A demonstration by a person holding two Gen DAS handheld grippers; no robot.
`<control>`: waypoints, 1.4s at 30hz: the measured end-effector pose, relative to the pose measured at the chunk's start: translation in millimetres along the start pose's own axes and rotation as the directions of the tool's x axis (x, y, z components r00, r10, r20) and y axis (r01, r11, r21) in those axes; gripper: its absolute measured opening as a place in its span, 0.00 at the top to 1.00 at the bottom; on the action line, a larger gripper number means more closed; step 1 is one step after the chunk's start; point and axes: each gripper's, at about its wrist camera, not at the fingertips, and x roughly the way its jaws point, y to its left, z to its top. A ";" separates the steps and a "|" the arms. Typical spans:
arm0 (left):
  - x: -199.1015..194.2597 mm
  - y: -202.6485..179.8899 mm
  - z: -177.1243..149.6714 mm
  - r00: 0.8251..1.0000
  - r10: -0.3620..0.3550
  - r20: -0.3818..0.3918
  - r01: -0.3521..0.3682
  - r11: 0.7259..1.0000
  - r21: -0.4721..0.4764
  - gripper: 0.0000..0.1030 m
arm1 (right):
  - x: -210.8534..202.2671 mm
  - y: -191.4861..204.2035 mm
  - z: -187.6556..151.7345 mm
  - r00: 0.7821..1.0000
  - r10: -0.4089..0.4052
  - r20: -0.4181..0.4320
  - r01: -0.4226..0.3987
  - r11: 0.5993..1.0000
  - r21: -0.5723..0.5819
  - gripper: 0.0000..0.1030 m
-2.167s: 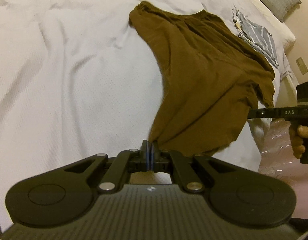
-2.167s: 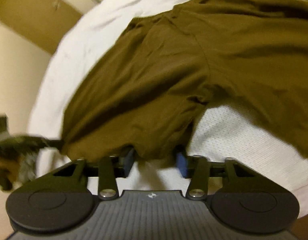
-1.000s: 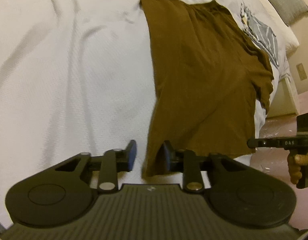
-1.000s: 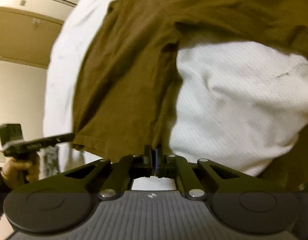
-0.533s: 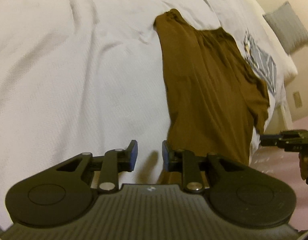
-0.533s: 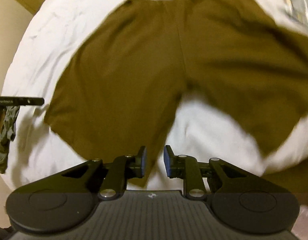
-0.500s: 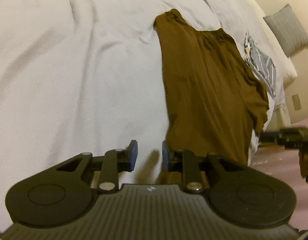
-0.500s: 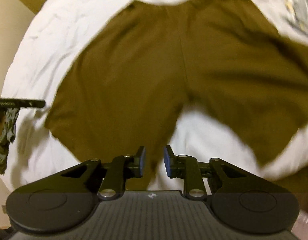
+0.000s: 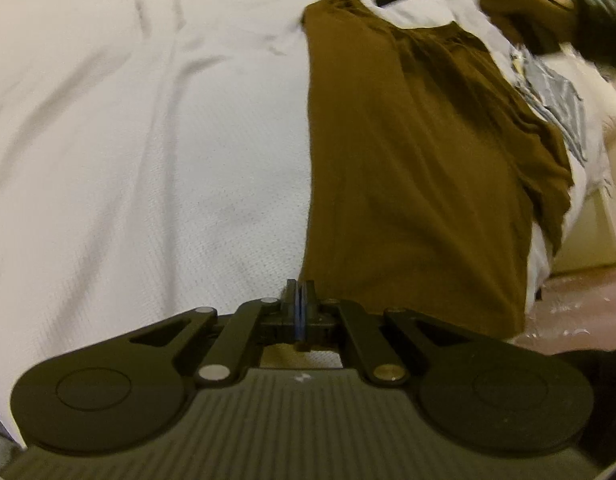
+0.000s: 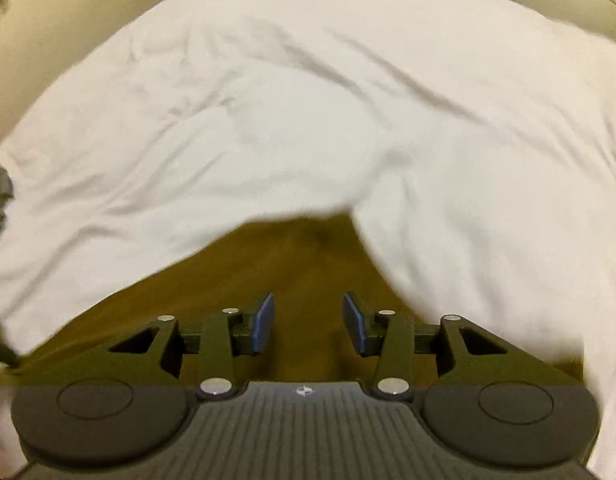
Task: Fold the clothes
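Right gripper (image 10: 308, 322) swung over, opening above shorts (image 10: 308, 256)

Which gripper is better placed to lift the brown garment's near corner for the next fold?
Left. The left gripper is shut right at the brown garment's near corner; the right gripper is opening, nothing between its pads.

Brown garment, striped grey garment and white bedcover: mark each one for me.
brown garment (image 9: 408, 168), left wrist view, middle of its flat cloth
striped grey garment (image 9: 556, 92), left wrist view, its striped panel
white bedcover (image 10: 308, 100), right wrist view, bare wrinkled middle
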 end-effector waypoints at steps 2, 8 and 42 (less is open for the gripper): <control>5.8 -4.5 -1.1 1.000 0.022 -0.007 -0.022 1.000 -0.014 1.00 | 29.4 -13.9 22.4 0.999 0.000 -0.035 -0.003 0.997 -0.080 0.54; 7.1 -7.2 -1.7 0.997 0.073 -0.003 -0.073 0.997 -0.028 1.00 | 90.7 -47.0 50.6 0.975 0.145 -0.166 -0.164 0.981 -0.107 0.73; -23.3 -123.1 63.6 0.995 -0.016 0.096 -0.029 0.893 0.448 0.95 | -212.0 -56.5 -270.4 0.934 -0.334 -0.127 0.356 0.836 0.417 0.50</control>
